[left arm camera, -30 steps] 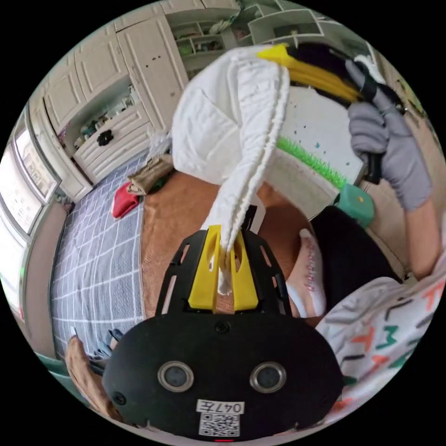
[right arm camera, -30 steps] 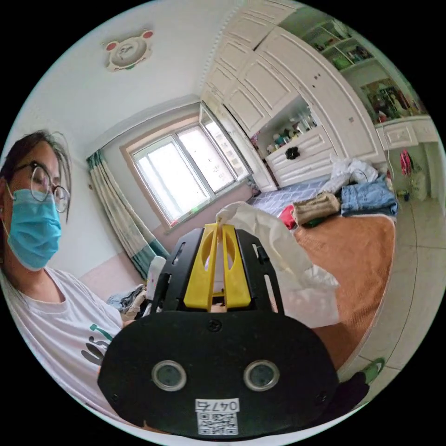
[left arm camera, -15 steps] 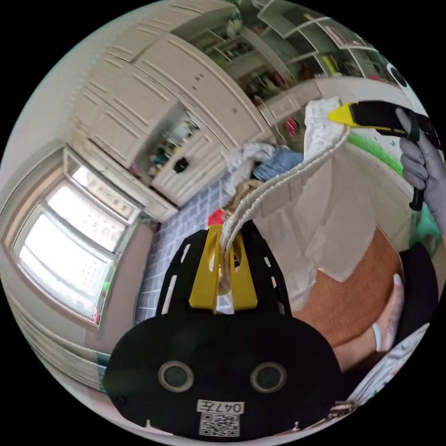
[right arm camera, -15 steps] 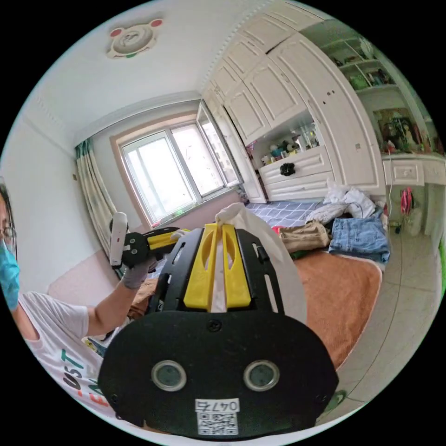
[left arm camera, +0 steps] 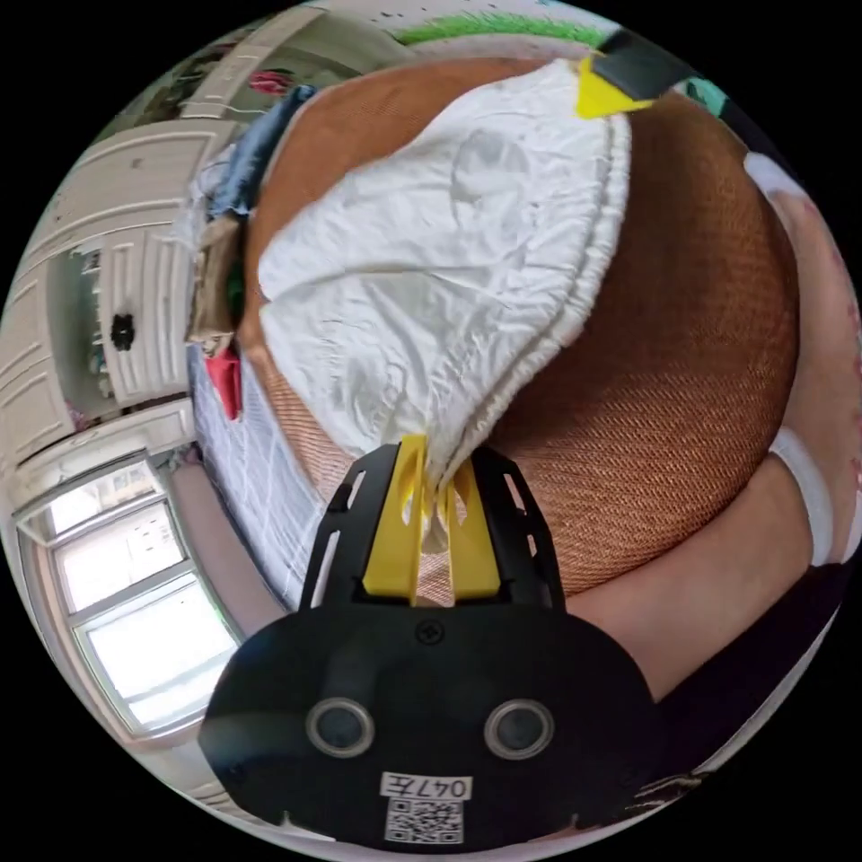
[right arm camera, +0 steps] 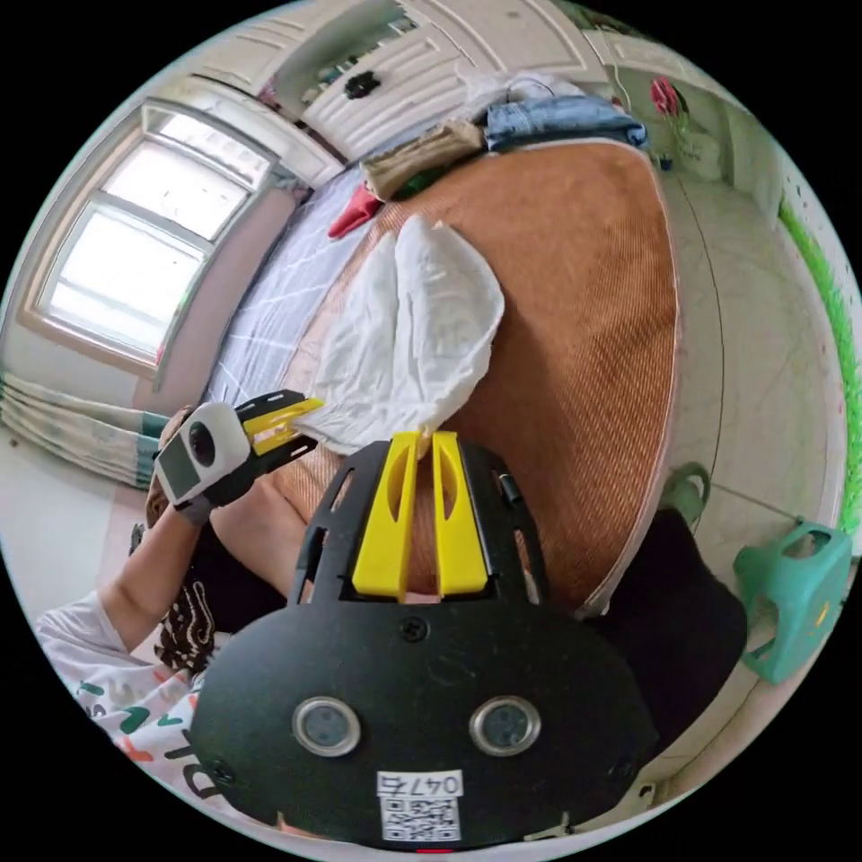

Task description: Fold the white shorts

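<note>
The white shorts (left arm camera: 431, 260) lie spread on the brown mat (left arm camera: 682, 359), mid-frame in both views. The left gripper (left arm camera: 437, 489) pinches one waistband corner; the right gripper (right arm camera: 419, 444) clamps the other. Bare mat lies open at right, folded clothes (right arm camera: 422, 153) along its upper edge.

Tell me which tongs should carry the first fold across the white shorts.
Probably the left tongs: they pinch the waistband end of the white shorts spread on the orange mat. The right tongs grip the other waistband corner and can anchor it.
</note>
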Motion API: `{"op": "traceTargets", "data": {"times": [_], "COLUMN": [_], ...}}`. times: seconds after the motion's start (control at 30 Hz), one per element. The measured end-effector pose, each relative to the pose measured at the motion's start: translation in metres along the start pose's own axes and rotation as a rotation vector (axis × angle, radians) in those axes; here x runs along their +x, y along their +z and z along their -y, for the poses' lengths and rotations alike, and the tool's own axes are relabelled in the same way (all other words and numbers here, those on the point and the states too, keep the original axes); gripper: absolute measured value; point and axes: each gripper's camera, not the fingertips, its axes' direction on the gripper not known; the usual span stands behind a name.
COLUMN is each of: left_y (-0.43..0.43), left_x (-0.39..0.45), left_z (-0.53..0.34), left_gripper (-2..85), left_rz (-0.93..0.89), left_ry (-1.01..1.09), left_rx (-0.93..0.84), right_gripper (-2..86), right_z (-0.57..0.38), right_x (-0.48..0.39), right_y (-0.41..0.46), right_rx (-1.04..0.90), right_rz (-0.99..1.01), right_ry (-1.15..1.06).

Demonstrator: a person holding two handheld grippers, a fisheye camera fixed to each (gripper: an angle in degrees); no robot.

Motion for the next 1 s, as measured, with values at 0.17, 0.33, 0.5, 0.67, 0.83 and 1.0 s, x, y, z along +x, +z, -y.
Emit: {"op": "traceTargets", "data": {"times": [0.17,0.33,0.5,0.67,0.83,1.0], "left_y": [0.028,0.057,0.095,0.148,0.204,0.254], "left_x": [0.02,-0.01,-0.072,-0.12,-0.144,-0.155], "left_z": [0.014,-0.001,-0.05,-0.095,-0.104,-0.12], "left_gripper": [1.7,6.0,8.2,8.2,8.1,8.0], "left_rz": [0.051,-0.104,-0.408,-0.662,-0.626,-0.747], "left_ry": [0.022,-0.065,-0.192,-0.309,-0.412,-0.495], "left_rx": [-0.001,0.051,0.169,0.337,0.293,0.331], "right_gripper": [4.2,6.1,6.0,-0.3,-1.1,-1.2], "right_z": [-0.023,0.02,0.084,0.114,0.104,0.072], "right_x": [0.016,0.002,-0.016,-0.03,-0.068,-0.096], "right_y": [0.004,-0.029,0.009,0.044,0.02,-0.002], "right_rx": [-0.077,0.061,-0.066,-0.124,-0.035,0.039], "right_rz": [-0.007,-0.035,-0.099,-0.016,-0.076,-0.156], "right_ry": [0.065,0.042,0.008,0.03,0.043,0.084]}}
